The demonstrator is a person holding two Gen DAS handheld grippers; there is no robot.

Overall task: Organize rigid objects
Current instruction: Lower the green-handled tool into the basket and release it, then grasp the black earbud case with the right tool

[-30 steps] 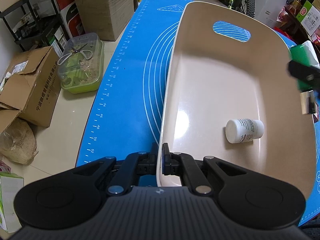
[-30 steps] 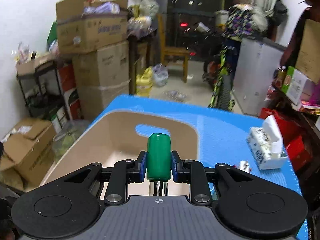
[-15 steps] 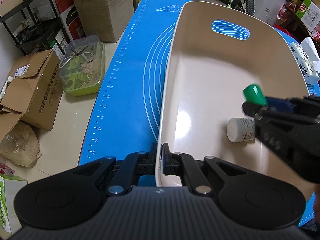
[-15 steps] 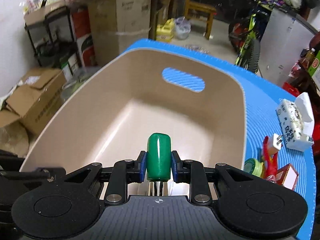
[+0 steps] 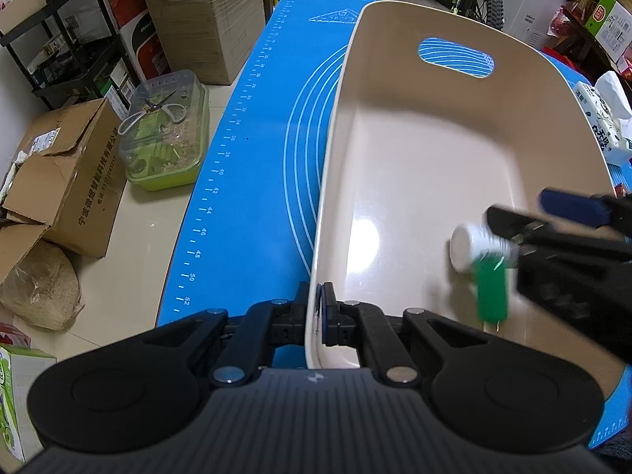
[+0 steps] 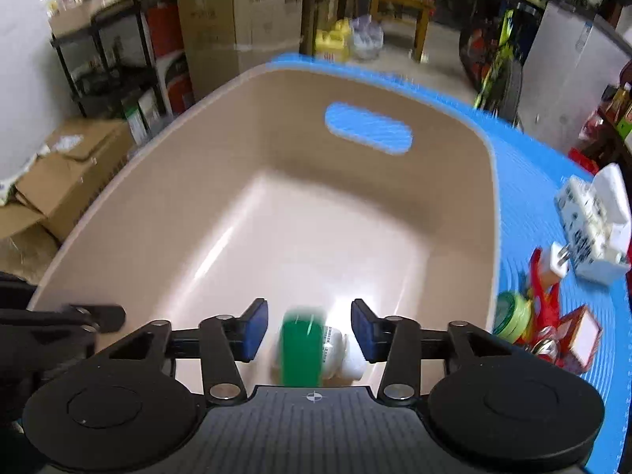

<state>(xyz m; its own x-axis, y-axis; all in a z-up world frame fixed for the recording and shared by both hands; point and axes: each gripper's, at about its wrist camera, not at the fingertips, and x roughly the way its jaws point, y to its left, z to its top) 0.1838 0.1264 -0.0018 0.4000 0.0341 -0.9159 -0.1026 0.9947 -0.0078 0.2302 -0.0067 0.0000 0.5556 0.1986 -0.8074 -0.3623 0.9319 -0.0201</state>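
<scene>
A beige plastic bin (image 5: 395, 27) (image 6: 166, 181) stands on a blue mat (image 5: 276, 126). My left gripper (image 5: 320, 316) is shut on the bin's near rim. My right gripper (image 6: 309, 330) hangs over the bin's near right part, and its jaws are opening. A green-handled tool (image 6: 302, 349) (image 5: 491, 288), blurred, is between the blue pads (image 6: 252, 331), which stand apart from it. A white bottle (image 5: 474, 245) (image 6: 339, 351) lies on its side on the bin floor just beyond the tool.
On the mat right of the bin lie a tissue pack (image 6: 596, 221), a white plug (image 6: 557, 264), a green round tin (image 6: 511, 316) and red items (image 6: 549, 296). Cardboard boxes (image 5: 67, 181), a clear container (image 5: 166, 134) and a shelf (image 5: 59, 39) stand on the floor at left.
My right gripper's pads have spread away from the green-handled tool, which now drops blurred toward the bin floor. The right gripper has sunk lower into the bin. The left gripper has kept still.
</scene>
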